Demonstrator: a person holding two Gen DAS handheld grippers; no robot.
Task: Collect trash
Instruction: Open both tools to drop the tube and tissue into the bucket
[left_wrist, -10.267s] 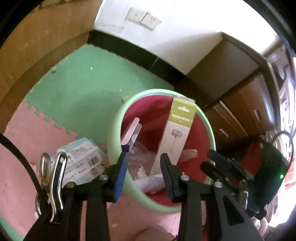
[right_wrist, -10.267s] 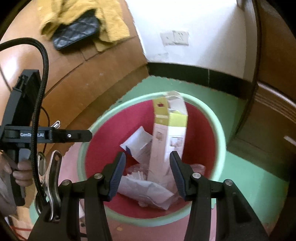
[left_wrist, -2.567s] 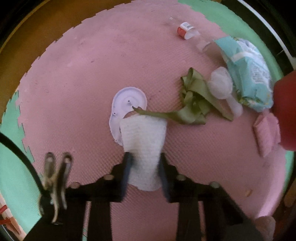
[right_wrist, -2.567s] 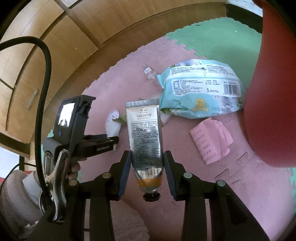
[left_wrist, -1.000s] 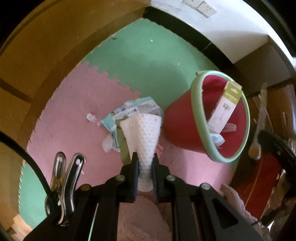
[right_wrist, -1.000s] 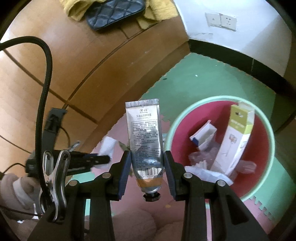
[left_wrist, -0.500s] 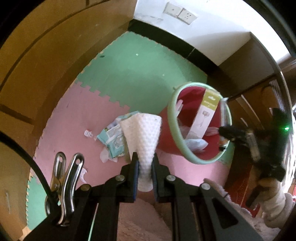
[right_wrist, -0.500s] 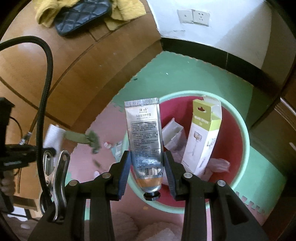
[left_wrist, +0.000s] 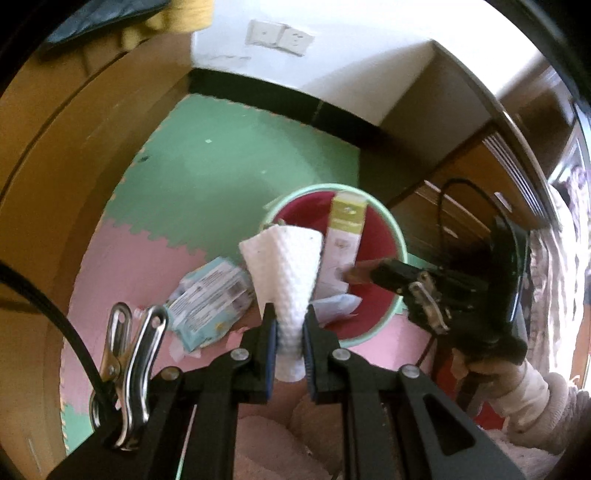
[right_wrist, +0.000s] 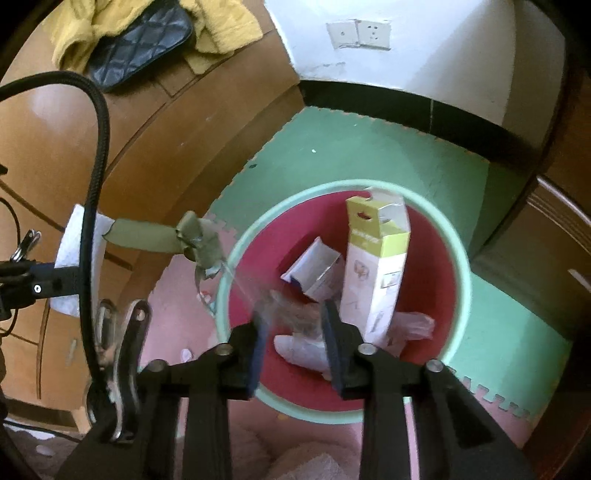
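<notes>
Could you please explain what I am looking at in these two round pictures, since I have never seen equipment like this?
There is no robot here. A person holds a two-finger gripper in each hand, and each one carries a wide-angle camera looking along its fingers.

One picture is from the left gripper, which is clamped on a white dimpled wipe.

The other is from the right gripper, held over a red bin with a green rim. Its jaws have just been closing with a blurred silvery item between them. I cannot tell whether that item is gripped.

The bin holds a tall box. A blue-and-white packet lies on the foam floor mat.
</notes>
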